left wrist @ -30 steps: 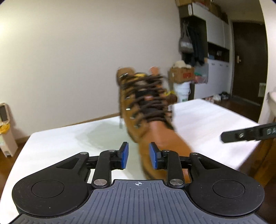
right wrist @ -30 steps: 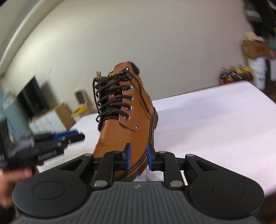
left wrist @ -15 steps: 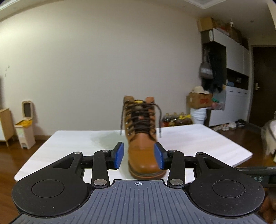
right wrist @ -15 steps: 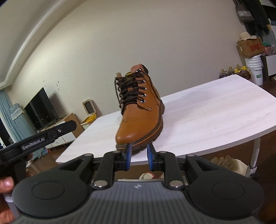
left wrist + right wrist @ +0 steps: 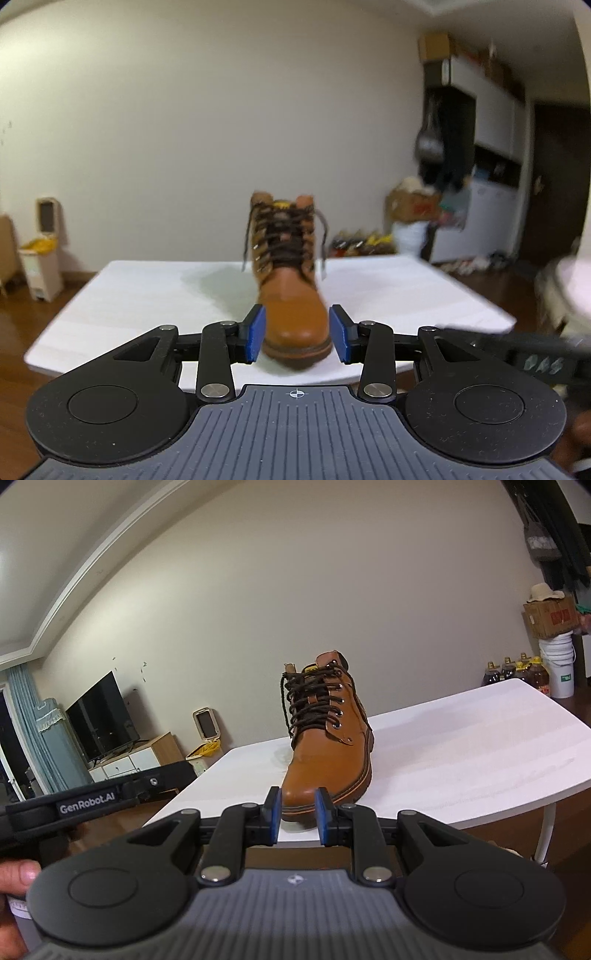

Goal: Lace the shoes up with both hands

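On table (image 5: pixel 461 760), laced boot (image 5: pixel 325 753) (upright), claws apart

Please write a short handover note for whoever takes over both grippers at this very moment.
Left gripper: open, empty, off the table's near edge, pointed at the boot's toe.
Right gripper: open, narrower gap, empty, also short of the table.
Boot: upright on the white table, toe toward you.
Laces: threaded through the eyelets; loose ends hang down either side, no bow visible.
Done: neither lace is gripped.
Left: take one lace end in each gripper, pull snug and tie.
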### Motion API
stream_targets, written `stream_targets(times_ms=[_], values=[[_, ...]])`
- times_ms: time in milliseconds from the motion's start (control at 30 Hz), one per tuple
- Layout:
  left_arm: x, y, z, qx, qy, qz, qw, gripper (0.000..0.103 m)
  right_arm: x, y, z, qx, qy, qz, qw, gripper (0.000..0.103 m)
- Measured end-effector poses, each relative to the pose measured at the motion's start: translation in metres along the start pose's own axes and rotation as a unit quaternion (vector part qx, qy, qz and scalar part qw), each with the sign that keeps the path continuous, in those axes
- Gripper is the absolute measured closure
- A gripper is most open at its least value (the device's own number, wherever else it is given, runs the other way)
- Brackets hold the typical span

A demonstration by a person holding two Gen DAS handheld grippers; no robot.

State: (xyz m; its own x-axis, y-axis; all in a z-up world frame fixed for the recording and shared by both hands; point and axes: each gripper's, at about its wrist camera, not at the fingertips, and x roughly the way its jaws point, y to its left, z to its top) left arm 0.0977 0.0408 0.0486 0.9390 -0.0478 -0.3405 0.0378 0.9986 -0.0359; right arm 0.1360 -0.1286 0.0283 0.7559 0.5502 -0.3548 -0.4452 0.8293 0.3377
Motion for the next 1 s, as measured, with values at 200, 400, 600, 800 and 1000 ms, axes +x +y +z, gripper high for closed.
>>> stream_targets(times_ms=[200, 400, 600, 800, 1000], values=[[0.0, -0.01, -0.014, 0.022, 0.016, 0.002, 0.9996, 0.063, -0.002, 0.008, -0.002, -0.013, 0.015, -0.003, 1.0, 0.081], [0.0, -0.02, -0.025, 0.045, 0.031, 0.009, 0.9985, 0.063, -0.007, 0.015, -0.005, -0.034, 0.023, -0.029, 0.999, 0.081], [-0.008, -0.024, -0.027, 0.055, 0.028, 0.015, 0.998, 0.063, -0.011, 0.021, -0.006, -0.047, 0.025, -0.039, 0.998, 0.081], [-0.013, -0.021, -0.029, 0.043, 0.028, 0.031, 0.9982, 0.063, -0.011, 0.029, -0.006, -0.06, 0.029, -0.04, 0.997, 0.081], [-0.017, -0.014, -0.03, 0.032, 0.024, 0.037, 0.9985, 0.063, -0.006, 0.035, -0.007, -0.071, 0.034, -0.042, 0.996, 0.081]])
